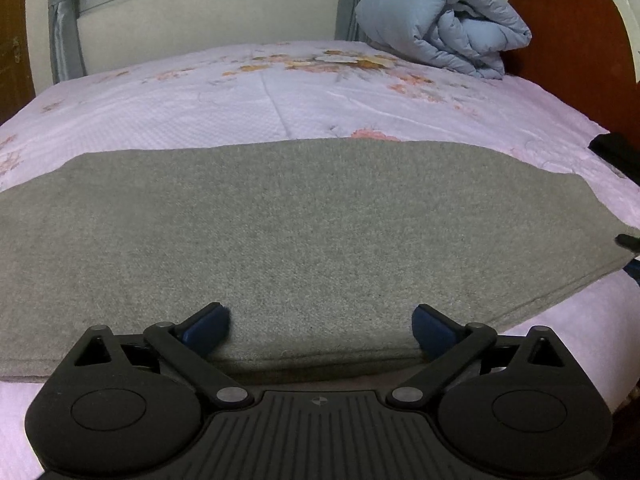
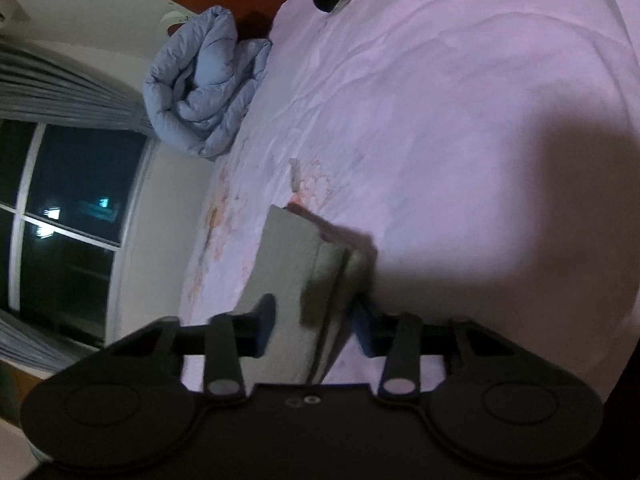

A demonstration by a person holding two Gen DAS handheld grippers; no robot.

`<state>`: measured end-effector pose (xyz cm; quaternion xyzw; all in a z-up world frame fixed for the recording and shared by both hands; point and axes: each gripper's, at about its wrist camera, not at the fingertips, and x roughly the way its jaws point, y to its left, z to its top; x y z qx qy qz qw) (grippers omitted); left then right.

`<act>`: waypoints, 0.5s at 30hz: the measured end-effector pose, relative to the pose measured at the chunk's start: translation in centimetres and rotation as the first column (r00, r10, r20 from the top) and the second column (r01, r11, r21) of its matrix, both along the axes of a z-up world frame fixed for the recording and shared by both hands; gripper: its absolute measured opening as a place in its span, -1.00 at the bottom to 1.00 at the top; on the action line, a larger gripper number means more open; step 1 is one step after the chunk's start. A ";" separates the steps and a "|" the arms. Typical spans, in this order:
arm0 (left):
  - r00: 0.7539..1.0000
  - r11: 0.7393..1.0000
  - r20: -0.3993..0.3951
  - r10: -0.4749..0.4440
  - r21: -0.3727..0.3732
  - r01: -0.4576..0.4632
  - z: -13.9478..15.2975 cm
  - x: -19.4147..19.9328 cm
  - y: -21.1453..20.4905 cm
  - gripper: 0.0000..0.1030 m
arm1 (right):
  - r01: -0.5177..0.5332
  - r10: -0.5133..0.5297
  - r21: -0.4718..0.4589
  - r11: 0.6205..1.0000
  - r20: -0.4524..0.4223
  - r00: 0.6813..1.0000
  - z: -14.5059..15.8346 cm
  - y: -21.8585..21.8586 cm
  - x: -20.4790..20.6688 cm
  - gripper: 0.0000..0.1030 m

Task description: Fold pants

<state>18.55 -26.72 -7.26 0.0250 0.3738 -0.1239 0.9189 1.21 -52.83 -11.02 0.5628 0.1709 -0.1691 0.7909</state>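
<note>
Grey pants [image 1: 304, 232] lie flat across the near part of a bed, folded into a wide band. My left gripper [image 1: 322, 328] hangs open over their near edge, its blue pads [image 1: 208, 326] wide apart with only flat cloth under them. In the right wrist view, which is rolled sideways, the pants' end [image 2: 288, 264] with its seamed edge lies between the jaws of my right gripper [image 2: 312, 328]. Those jaws stand partly apart, and a strip of sheet shows between the cloth and the right-hand pad [image 2: 362, 332]. A dark fingertip [image 1: 628, 240] shows at the pants' right corner.
The bed has a pale pink flowered sheet [image 1: 248, 96]. A rolled blue quilt [image 1: 452, 28] lies at the far right against a brown headboard [image 1: 576, 40]. A black object [image 1: 612, 148] rests on the sheet at the right. A dark window [image 2: 68, 208] with grey curtains is behind.
</note>
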 end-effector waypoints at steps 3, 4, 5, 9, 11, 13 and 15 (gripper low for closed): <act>1.000 1.000 0.002 -0.004 0.009 0.004 0.1 0.1 -0.1 0.94 | -0.052 0.053 -0.105 0.993 0.011 0.999 2.3 0.7 0.5 -0.87; 1.000 1.000 0.008 -0.003 0.006 0.003 0.1 0.0 -0.1 0.94 | -0.056 0.063 -0.146 0.988 0.042 0.997 3.4 1.0 0.2 -0.87; 1.000 1.000 0.016 0.000 0.001 0.000 0.1 -0.2 -0.1 0.94 | -0.057 0.070 -0.174 0.983 0.068 0.995 4.2 1.2 -0.2 -0.88; 0.999 1.000 0.033 0.008 -0.007 -0.008 0.1 -0.5 -0.2 0.94 | -0.059 0.049 -0.121 0.991 -0.082 0.995 0.4 0.0 0.2 -0.91; 0.999 1.000 0.036 0.011 -0.006 -0.011 0.1 -0.6 -0.2 0.94 | -0.041 0.034 -0.119 0.992 -0.056 0.998 0.4 0.1 0.1 -0.86; 0.999 1.000 0.032 0.015 0.001 -0.015 -0.2 -0.5 -0.3 0.95 | -0.043 0.032 -0.164 0.986 -0.069 0.997 1.2 0.8 0.6 -0.86; 0.999 1.000 0.029 0.025 0.008 -0.026 0.1 -0.4 -0.5 0.96 | -0.040 0.029 -0.157 0.987 -0.073 0.997 1.1 0.8 0.8 -0.86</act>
